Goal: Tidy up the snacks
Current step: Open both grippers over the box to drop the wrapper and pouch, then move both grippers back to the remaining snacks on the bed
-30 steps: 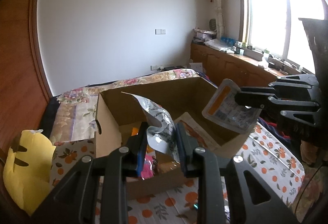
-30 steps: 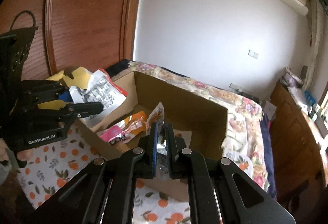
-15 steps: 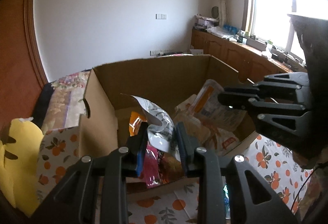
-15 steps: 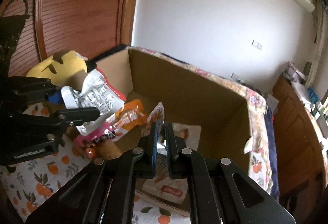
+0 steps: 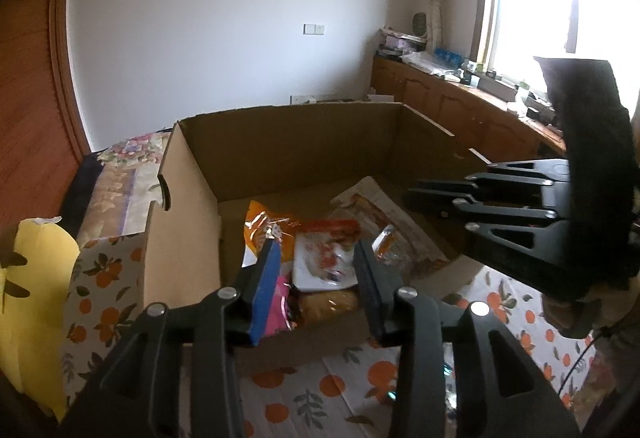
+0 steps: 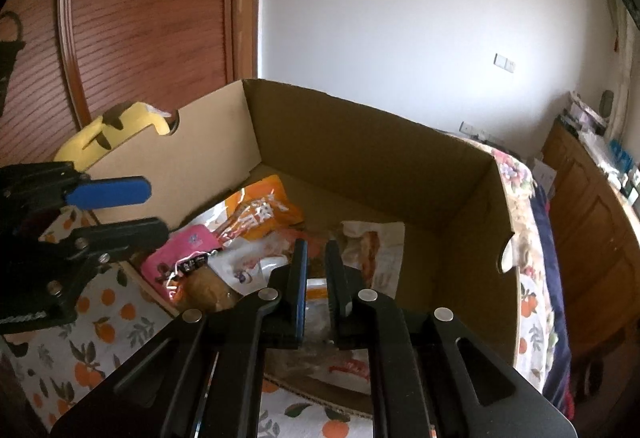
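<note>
Snacks: a loose heap of crinkled foil and plastic packets lay on the floor of the cardboard box (image 5: 288,141), toward its near-left corner.
Orange packet (image 6: 260,213): glossy, creased, with pale lettering, farthest back in the heap.
Pink packet (image 6: 182,252): small, shiny, at the near-left edge of the heap, touching a rounded golden-brown bun-like item (image 6: 206,288) in clear wrap.
White pouch (image 5: 324,258): flat, rectangular, with a red-orange top band, resting on the other packets.
Flat printed packet (image 6: 374,254): pale, with an orange picture, lying flat on the box floor to the right of the heap.
Cardboard box: brown, matte, corrugated, open-topped, with straight walls and an oval hand-hole in each short side.
Left gripper (image 5: 316,270): released, its black fingers spread wide above the heap with nothing between them; one finger carried a blue pad.
Right gripper (image 6: 316,270): black fingers parted by a narrow gap, nothing gripped, poised over the near edge of the box above the packets.
Cloth (image 5: 304,394): white fabric printed with oranges and leaves, spread under the box.
Yellow plush (image 5: 32,302): soft, rounded, with black marks, just left of the box.
Surroundings: floral bedspread (image 6: 516,177) beyond the box, reddish ribbed wooden panel (image 6: 148,13) on the left.
</note>
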`<action>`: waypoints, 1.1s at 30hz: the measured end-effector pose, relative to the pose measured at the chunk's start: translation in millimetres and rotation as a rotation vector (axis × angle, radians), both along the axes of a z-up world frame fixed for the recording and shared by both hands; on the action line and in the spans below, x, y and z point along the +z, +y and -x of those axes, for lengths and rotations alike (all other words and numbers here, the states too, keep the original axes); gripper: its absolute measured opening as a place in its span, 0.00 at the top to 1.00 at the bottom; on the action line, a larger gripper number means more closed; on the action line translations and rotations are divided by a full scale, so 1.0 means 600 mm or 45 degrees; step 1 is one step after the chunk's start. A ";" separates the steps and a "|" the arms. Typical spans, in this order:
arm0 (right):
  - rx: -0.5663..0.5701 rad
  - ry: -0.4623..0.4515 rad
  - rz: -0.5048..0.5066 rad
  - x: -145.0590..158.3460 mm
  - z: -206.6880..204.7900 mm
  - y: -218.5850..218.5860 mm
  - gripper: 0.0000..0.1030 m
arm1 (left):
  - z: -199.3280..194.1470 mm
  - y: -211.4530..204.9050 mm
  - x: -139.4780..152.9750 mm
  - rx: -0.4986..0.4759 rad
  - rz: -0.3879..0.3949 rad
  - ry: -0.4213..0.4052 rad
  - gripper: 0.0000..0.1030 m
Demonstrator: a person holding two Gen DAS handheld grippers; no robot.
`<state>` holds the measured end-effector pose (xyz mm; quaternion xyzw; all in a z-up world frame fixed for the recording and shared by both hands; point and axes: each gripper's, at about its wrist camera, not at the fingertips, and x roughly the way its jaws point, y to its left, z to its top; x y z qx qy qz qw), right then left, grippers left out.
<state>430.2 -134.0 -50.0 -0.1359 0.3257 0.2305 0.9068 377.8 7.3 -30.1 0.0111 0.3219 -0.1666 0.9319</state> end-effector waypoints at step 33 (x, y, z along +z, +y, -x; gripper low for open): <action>-0.138 0.069 -0.226 -0.083 0.264 -0.096 0.43 | 0.207 -0.013 -0.070 -0.044 0.026 0.048 0.53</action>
